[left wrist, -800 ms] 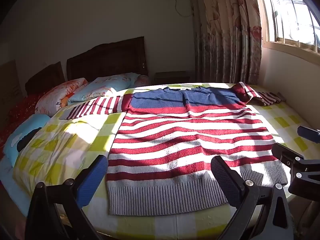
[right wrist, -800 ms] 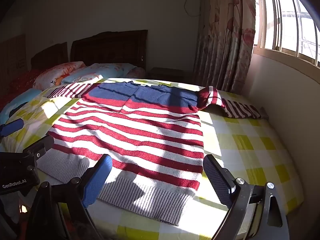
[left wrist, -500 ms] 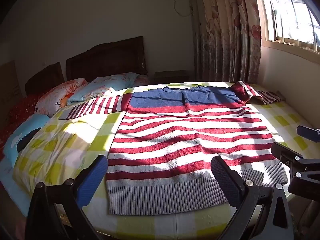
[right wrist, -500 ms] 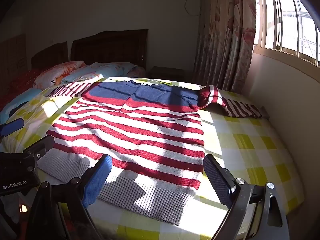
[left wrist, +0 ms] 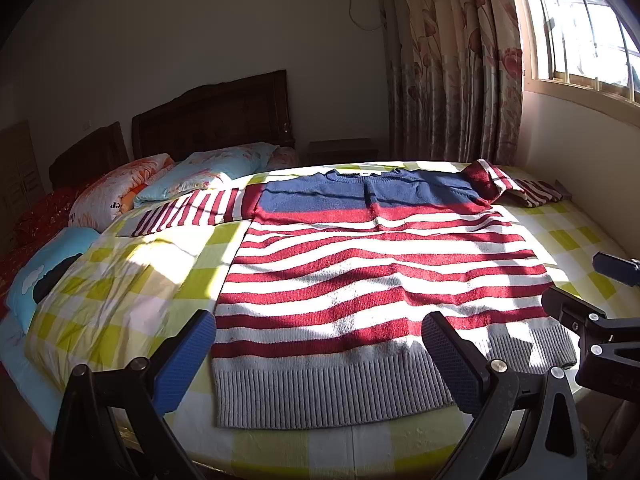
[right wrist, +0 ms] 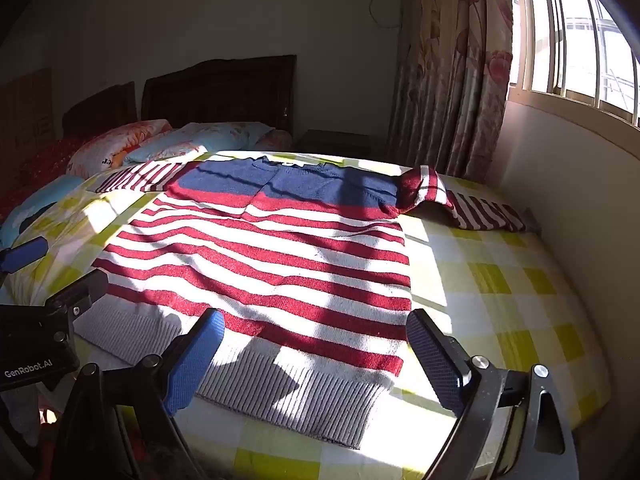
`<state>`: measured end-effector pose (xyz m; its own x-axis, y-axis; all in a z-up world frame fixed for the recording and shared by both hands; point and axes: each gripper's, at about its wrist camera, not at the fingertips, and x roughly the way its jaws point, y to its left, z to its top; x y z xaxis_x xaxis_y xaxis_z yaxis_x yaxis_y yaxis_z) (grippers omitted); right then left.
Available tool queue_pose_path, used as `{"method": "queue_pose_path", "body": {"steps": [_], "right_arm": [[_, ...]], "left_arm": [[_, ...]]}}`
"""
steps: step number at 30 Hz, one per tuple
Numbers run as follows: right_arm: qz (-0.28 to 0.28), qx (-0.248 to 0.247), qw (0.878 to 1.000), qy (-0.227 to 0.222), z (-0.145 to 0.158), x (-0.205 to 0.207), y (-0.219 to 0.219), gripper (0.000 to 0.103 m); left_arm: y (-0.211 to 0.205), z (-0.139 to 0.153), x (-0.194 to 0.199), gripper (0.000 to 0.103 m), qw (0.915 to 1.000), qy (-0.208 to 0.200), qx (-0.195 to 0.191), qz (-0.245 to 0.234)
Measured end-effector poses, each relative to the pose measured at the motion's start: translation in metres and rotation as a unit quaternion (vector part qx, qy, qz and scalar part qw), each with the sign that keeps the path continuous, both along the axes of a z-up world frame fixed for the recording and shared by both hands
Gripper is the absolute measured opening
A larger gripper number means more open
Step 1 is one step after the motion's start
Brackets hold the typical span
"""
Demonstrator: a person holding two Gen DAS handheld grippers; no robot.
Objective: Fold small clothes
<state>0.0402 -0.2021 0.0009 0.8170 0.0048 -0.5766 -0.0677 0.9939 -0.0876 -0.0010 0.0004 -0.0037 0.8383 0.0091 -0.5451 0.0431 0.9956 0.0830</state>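
Note:
A red-and-white striped sweater (left wrist: 376, 276) with a navy yoke and grey ribbed hem lies flat on the bed, sleeves spread to both sides. It also shows in the right wrist view (right wrist: 272, 264). My left gripper (left wrist: 320, 356) is open and empty, hovering just above the grey hem near the bed's front edge. My right gripper (right wrist: 316, 356) is open and empty, above the hem's right part. The right sleeve (right wrist: 472, 204) is bunched and twisted near the wall. The left sleeve (left wrist: 188, 210) lies flat.
The bed has a yellow-and-white checked cover (left wrist: 120, 280). Pillows (left wrist: 200, 176) lie by the dark wooden headboard (left wrist: 212, 116). A wall and a window with floral curtains (right wrist: 452, 80) stand along the right side. The other gripper shows at each view's edge (left wrist: 600, 320).
Both grippers have drifted very slightly; the sweater has not moved and both stay open.

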Motion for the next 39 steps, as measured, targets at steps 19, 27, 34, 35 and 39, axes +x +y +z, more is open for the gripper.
{"method": "queue_pose_path", "body": {"steps": [19,27,34,35,39], "right_arm": [[0.000,0.002,1.000,0.006,-0.0028,0.0001,-0.0002,0.094],[-0.001,0.003,1.000,0.009,-0.0038,0.0004,-0.0001,0.094],[-0.001,0.005,1.000,0.012,-0.0050,0.0016,-0.0006,0.094],[-0.001,0.005,1.000,0.013,-0.0050,0.0015,-0.0006,0.094],[-0.001,0.005,1.000,0.013,-0.0052,0.0017,-0.0009,0.094]], "left_arm": [[-0.0006,-0.0063,-0.0002,0.103,1.0000,0.007,0.001,0.000],[-0.0003,-0.0066,0.0010,0.103,1.0000,0.010,0.002,-0.001],[-0.0001,-0.0072,0.0011,0.103,0.9999,0.012,0.001,-0.001],[-0.0001,-0.0072,0.0011,0.103,0.9999,0.012,0.001,-0.001],[-0.0007,-0.0075,0.0014,0.103,0.9999,0.013,0.002,-0.001]]}}
